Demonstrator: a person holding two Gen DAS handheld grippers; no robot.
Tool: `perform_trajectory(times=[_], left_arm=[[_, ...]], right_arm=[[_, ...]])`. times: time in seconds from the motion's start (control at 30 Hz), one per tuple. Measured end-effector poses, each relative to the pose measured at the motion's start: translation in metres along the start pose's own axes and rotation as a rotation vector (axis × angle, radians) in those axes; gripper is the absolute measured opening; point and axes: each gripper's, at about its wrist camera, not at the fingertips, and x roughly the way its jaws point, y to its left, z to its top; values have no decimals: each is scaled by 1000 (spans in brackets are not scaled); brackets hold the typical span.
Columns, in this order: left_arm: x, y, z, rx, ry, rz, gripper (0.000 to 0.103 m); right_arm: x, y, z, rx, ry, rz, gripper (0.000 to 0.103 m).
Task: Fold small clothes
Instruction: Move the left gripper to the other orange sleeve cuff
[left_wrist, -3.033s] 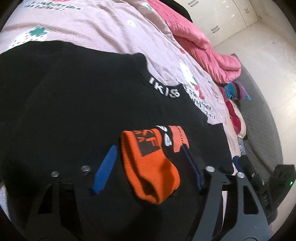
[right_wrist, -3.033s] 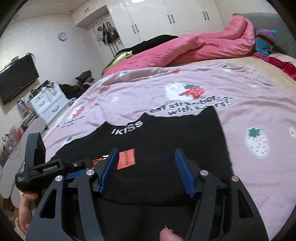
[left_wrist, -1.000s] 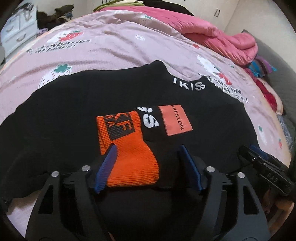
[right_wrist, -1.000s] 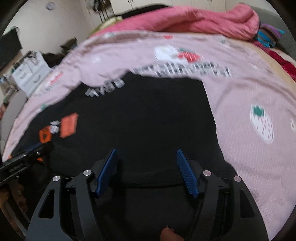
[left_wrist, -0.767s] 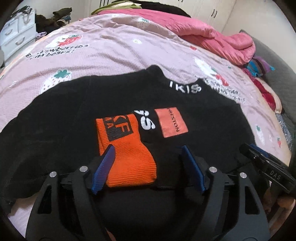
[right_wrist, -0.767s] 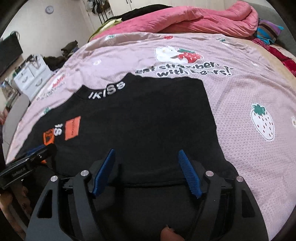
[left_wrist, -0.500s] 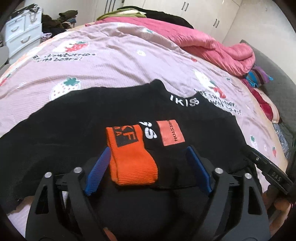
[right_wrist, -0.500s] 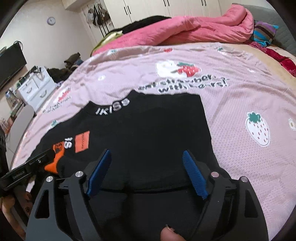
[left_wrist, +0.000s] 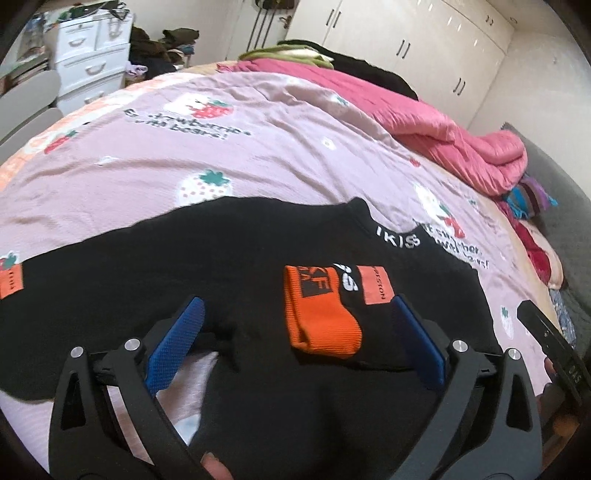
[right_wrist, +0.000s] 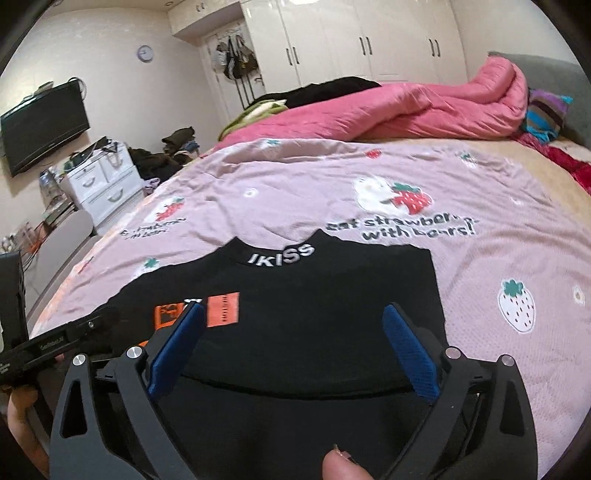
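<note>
A black sweatshirt (left_wrist: 221, 258) with a white-lettered collar (left_wrist: 399, 240) lies flat on the bed. One sleeve is folded across its front, ending in an orange cuff (left_wrist: 317, 321) beside an orange patch (left_wrist: 375, 290). My left gripper (left_wrist: 297, 306) hovers above the near hem, its jaws opening wide, and the pads touch nothing. In the right wrist view the same sweatshirt (right_wrist: 332, 295), cuff (right_wrist: 166, 314) and patch (right_wrist: 223, 310) show. My right gripper (right_wrist: 293, 310) hangs over the hem with its jaws opening and nothing gripped between them.
The lilac strawberry bedspread (left_wrist: 184, 147) lies around the garment. A pink quilt (right_wrist: 406, 107) and dark clothes are heaped at the far side, with coloured clothes (left_wrist: 532, 192) at the right. White drawers (right_wrist: 103, 184), a wall television (right_wrist: 40, 125) and wardrobes stand beyond the bed.
The left gripper let go of the orange-cuffed sleeve, which now rests on the sweatshirt's front. Both grippers have risen and drawn back from the garment, and their jaws have spread wider.
</note>
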Motion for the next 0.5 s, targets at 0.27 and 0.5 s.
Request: perform_trajectory(times=[0.27,0.5], left_arm=[[-32,20,1,-33,-70,43,94],[-53,38,-3,-47,-104,78,94]], right_arm=[[-12,27,2,-57,-25,30,97],[-13,52,1,-110,-25,51,97]])
